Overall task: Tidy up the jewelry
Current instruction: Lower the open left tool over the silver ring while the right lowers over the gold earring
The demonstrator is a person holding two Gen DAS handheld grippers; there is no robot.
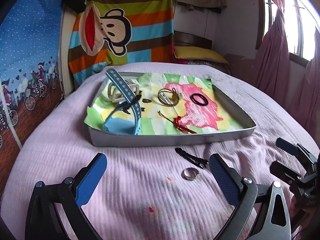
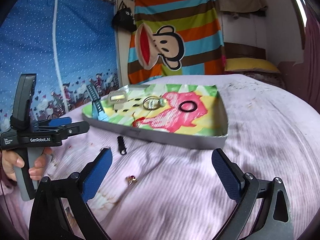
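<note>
A shallow silver tray lined with a bright cloth sits on the pink bedspread. It holds a blue watch strap, a beige hair claw, gold bangles, a black hair tie and a red cord. On the bedspread in front of the tray lie a black hair clip and a silver ring. My left gripper hovers open just short of them, the ring near its right pad. My right gripper is also open over the bedspread, with the ring and clip towards its left finger.
The right gripper shows at the right edge of the left wrist view. A hand holds the left gripper at the left of the right wrist view. A yellow pillow lies beyond the tray; striped monkey cloth hangs behind.
</note>
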